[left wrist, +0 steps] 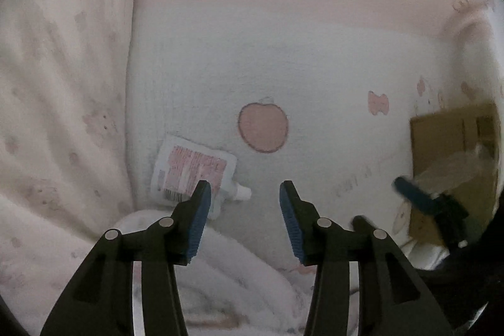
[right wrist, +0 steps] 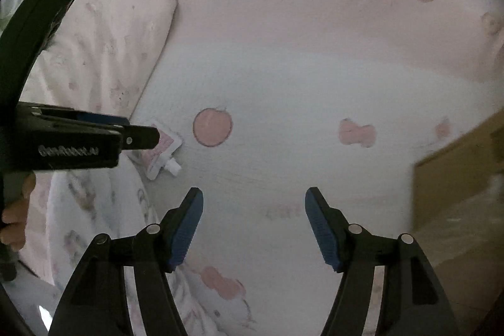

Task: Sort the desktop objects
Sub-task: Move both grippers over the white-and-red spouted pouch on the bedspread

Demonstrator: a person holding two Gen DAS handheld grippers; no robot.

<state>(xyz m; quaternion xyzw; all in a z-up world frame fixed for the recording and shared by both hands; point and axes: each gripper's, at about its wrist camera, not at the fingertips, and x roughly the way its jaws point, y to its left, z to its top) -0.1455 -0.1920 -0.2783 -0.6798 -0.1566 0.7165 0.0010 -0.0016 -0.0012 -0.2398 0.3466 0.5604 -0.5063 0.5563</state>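
Pouch aslant, spout toward lower right (flat).

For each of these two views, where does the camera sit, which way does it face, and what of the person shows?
Left wrist: on the left gripper, looking steeply down at the patterned bedding; its open fingers show, the right gripper at right.
Right wrist: on the right gripper, looking down likewise; its open fingers show, the left gripper and a hand at left.
Shared: spouted pouch, cardboard box, pillow.

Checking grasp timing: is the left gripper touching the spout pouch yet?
Cannot tell. In the left wrist view the left gripper is open, one finger overlapping the pouch; neither view shows a gap or contact.
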